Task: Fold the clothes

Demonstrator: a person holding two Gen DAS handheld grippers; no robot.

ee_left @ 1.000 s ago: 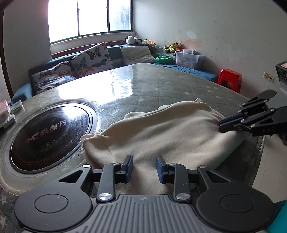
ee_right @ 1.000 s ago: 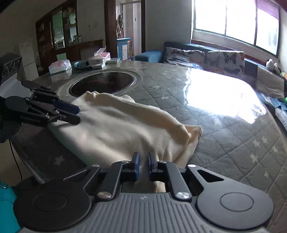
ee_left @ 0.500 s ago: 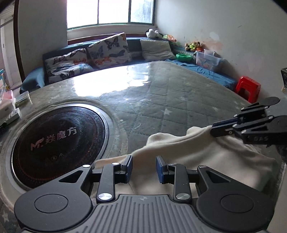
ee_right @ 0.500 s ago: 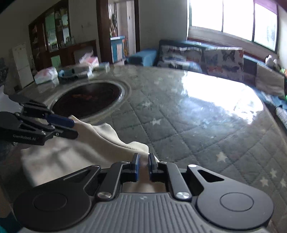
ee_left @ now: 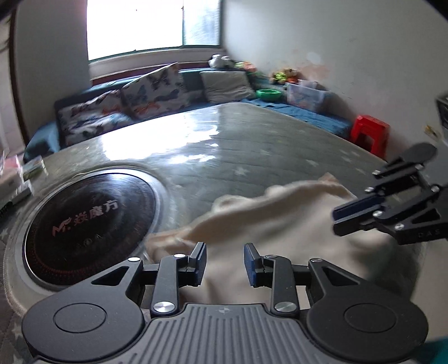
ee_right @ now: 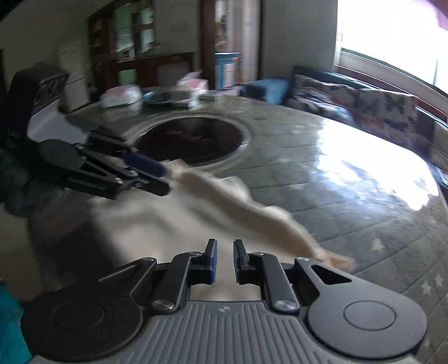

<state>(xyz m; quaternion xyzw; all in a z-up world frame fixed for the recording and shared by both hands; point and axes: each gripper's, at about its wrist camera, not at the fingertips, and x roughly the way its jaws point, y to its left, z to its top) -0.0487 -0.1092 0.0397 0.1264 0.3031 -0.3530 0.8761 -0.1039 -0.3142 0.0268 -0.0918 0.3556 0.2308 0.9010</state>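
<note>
Both grippers: over cream garment, now bunched nearer table edge.
Left gripper: jaws apart, empty.
Right gripper: narrow gap, just widened, nothing clamped.

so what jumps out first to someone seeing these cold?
The cream garment, bunched and blurred at the near edge of the big round quilted table, with the left gripper and right gripper over it. Next, the dark round hotplate set into the tabletop on the left. Behind, the bright window glares off the table's glossy cover.
</note>
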